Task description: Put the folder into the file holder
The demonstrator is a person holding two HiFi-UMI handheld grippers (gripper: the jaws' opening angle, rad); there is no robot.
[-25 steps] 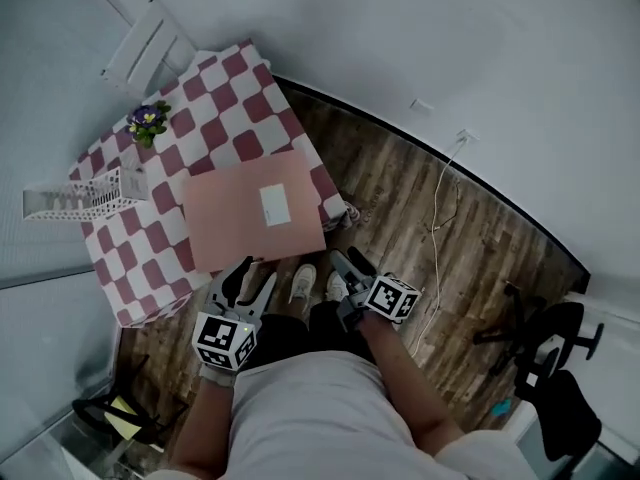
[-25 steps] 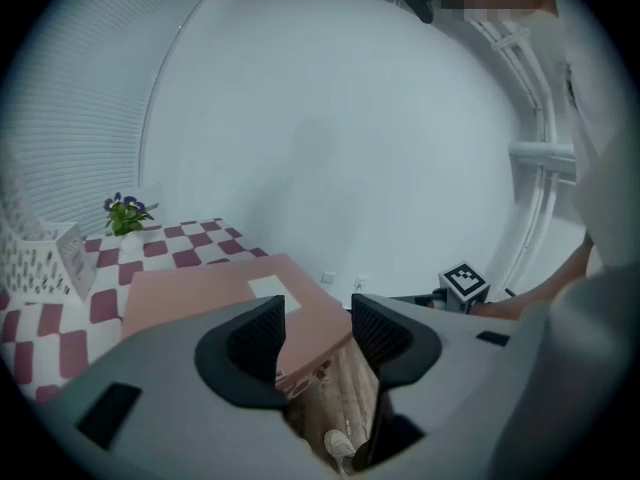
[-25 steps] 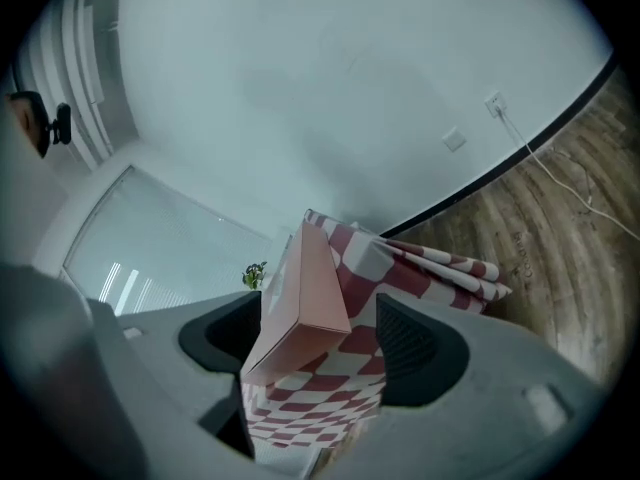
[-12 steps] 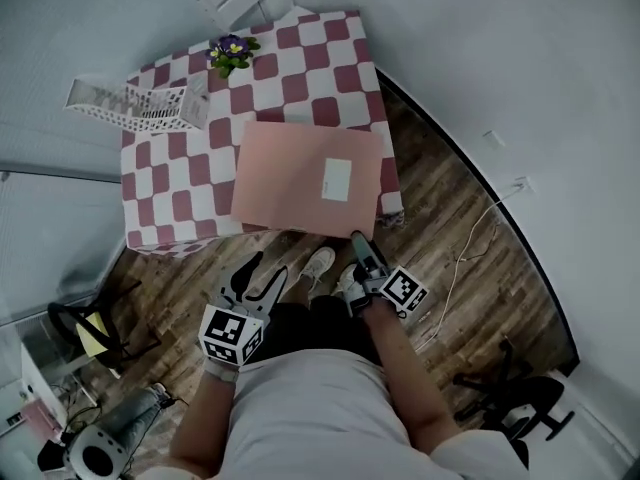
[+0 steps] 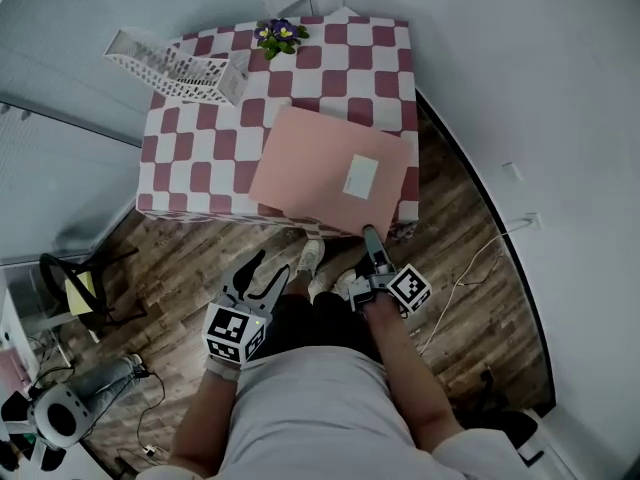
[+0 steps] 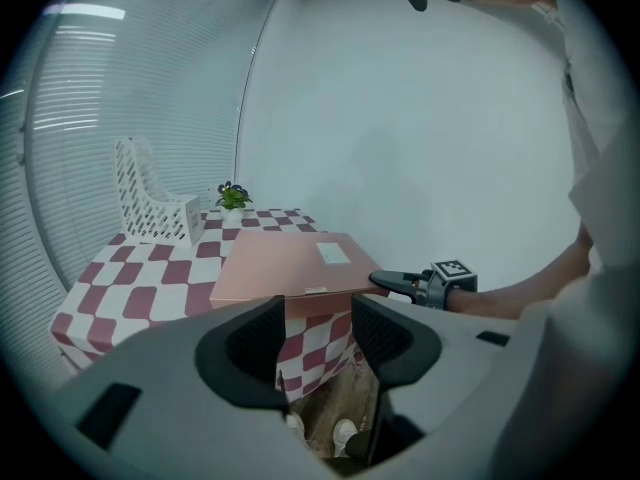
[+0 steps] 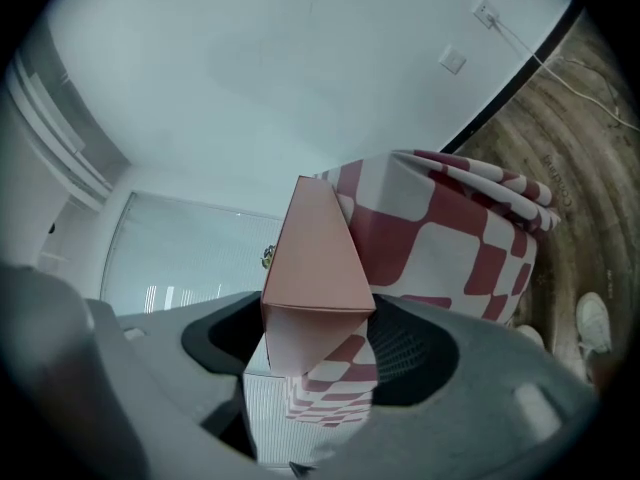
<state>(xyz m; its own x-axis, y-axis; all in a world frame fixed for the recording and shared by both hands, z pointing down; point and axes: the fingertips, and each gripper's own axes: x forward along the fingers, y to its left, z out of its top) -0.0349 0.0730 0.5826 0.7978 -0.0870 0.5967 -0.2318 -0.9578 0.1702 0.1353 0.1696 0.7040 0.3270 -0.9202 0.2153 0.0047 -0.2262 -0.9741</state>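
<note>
**Head view, looking steeply down.** The folder (image 5: 330, 173) lies flat on the table (image 5: 190, 163) (a red-and-white checked cloth covers it). Its near right corner juts past the table's edge. This overhang is probably deliberate, since it lets one jaw pass under the sheet and the other over it.

The right hand-held gripper (image 5: 371, 240) is at that corner. Its own view shows the corner between the jaws. They have just been closing but stand apart, and no pad is seen pressing.

The left hand-held gripper (image 5: 270, 266) hangs short of the table with its jaws wide and nothing between them. It seems held ready to support the sheet.

The file holder (image 5: 175, 63), a white lattice rack, stands at the table's far left, well apart from the folder and near a small flower pot (image 5: 278, 36).

**The folder.** It is pale pink, thin and closed, with straight edges. A white rectangular label (image 5: 361, 176) sits on its upper face. It looks light and likely to sag if lifted by one corner alone.
</note>
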